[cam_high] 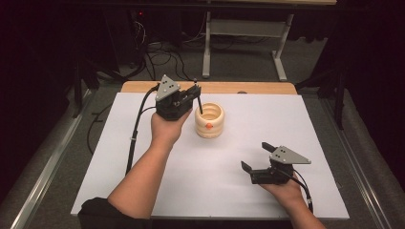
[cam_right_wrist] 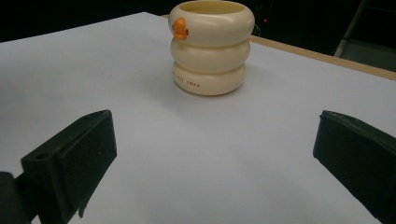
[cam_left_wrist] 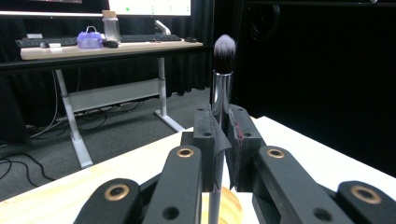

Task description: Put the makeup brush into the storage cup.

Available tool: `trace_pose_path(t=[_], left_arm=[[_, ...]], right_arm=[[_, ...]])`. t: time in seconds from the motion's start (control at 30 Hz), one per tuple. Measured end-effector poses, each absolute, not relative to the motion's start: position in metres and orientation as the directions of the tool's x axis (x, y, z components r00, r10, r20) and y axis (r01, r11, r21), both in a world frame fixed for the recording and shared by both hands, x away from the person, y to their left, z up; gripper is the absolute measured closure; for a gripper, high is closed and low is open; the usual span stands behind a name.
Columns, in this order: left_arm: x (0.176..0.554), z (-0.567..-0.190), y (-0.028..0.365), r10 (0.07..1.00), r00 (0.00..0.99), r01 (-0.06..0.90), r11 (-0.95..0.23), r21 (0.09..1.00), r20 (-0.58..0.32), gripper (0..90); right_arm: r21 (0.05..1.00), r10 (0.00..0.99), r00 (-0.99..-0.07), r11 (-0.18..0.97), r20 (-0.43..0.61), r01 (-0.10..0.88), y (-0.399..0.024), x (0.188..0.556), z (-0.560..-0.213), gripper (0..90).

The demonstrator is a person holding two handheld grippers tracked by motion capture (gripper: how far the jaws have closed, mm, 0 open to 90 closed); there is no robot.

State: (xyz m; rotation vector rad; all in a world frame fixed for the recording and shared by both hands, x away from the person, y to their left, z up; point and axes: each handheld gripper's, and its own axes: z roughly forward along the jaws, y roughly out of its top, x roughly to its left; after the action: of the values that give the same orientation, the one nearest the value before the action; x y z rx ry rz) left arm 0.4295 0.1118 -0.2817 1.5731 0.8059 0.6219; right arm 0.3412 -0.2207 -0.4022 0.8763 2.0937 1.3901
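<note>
A cream ringed cup (cam_high: 209,120) with an orange duck beak stands upright near the middle of the white table; it is also in the right gripper view (cam_right_wrist: 211,45). My left gripper (cam_high: 197,98) is shut on a makeup brush (cam_left_wrist: 221,93), bristles up, with the handle's lower end reaching down over the cup's mouth (cam_left_wrist: 229,207). The brush shaft (cam_high: 199,101) slants toward the cup's left rim. My right gripper (cam_high: 256,157) rests open near the front right of the table, nothing between its pads (cam_right_wrist: 74,156), facing the cup.
A white sheet (cam_high: 143,157) covers the table, with a wooden strip (cam_high: 239,88) along the far edge. Beyond stands a desk on white legs (cam_high: 206,47), with cables on the floor. A bottle and keyboard (cam_left_wrist: 112,28) sit on that desk.
</note>
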Motion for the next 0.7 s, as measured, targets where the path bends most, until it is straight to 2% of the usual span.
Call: trace_pose_path(t=[0.7], left_arm=[[0.446,-0.294,0.101,0.791,0.607,0.191,-0.060,0.980,-0.069,83.5]], right_arm=[[0.931,0.726,-0.687,0.279,-0.045,0.235,-0.219,0.341,-0.403,0.8]])
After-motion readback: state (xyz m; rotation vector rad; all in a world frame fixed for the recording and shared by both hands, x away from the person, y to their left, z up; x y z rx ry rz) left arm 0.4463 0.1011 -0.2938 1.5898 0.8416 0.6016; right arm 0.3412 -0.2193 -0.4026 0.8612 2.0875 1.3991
